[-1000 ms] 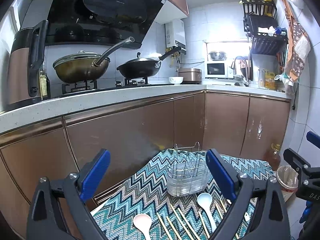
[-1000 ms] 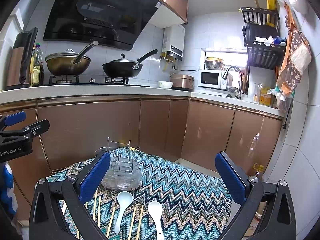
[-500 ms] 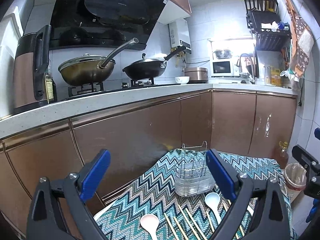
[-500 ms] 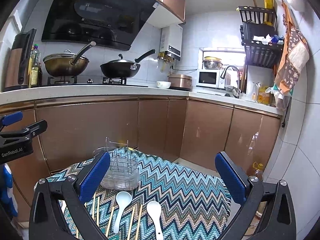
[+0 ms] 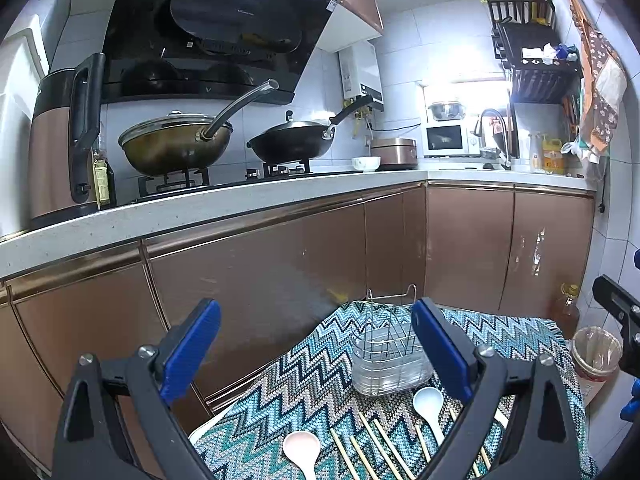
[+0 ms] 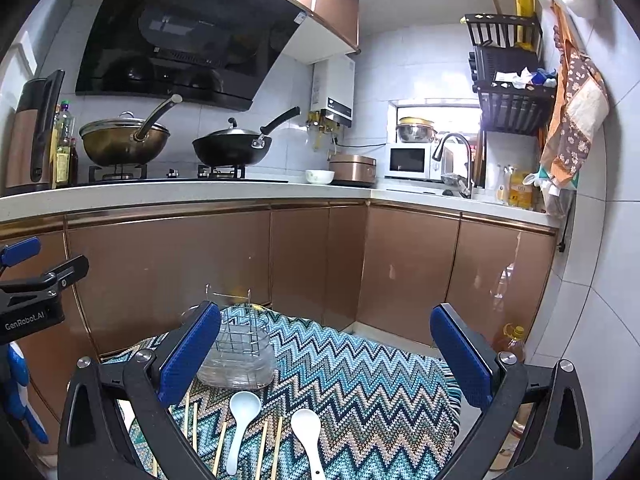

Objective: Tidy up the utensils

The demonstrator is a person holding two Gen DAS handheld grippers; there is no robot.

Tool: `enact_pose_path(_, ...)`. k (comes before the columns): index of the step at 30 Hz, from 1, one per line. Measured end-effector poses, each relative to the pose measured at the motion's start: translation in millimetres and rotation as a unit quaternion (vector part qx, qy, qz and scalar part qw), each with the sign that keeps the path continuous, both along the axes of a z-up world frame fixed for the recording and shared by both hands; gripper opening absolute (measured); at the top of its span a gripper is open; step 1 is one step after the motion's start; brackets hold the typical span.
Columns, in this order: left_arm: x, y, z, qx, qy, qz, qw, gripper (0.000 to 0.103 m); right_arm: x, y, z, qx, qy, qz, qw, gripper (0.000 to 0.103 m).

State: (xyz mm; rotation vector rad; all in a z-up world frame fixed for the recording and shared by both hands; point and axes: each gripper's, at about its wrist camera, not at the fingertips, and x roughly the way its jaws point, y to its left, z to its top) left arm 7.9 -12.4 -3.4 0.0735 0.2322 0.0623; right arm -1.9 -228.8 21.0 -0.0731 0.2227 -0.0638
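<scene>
Chopsticks (image 6: pixel 275 446) and spoons (image 6: pixel 240 420) cut off at frame bottom, wire holder (image 6: pixel 238 354) partly behind my spread right gripper (image 6: pixel 326 354), left gripper (image 5: pixel 316 350) spread, empty.

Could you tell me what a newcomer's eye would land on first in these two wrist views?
Probably the zigzag-patterned cloth covering the low table in front, with two white spoons and loose chopsticks lying on it before a wire utensil holder. Framing it, both tools, left and right, stand open and empty. Behind, two woks sit on the stove.
</scene>
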Motion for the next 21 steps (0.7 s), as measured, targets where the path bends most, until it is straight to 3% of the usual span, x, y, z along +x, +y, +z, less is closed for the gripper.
enact_pose_path(9, -1.6, 0.5, -2.6, 0.001, -0.003, 0.003, 1.0000, 0.096, -1.3, -2.4, 1.2, 0.020, -0.014, 0.002, 1.000, 0.103)
enact_pose_path(21, 2.7, 5.9, -0.4, -0.007, 0.011, -0.008, 0.9999, 0.096, 6.4, 2.4, -4.8, 0.042, 0.010, 0.041, 0.998, 0.103)
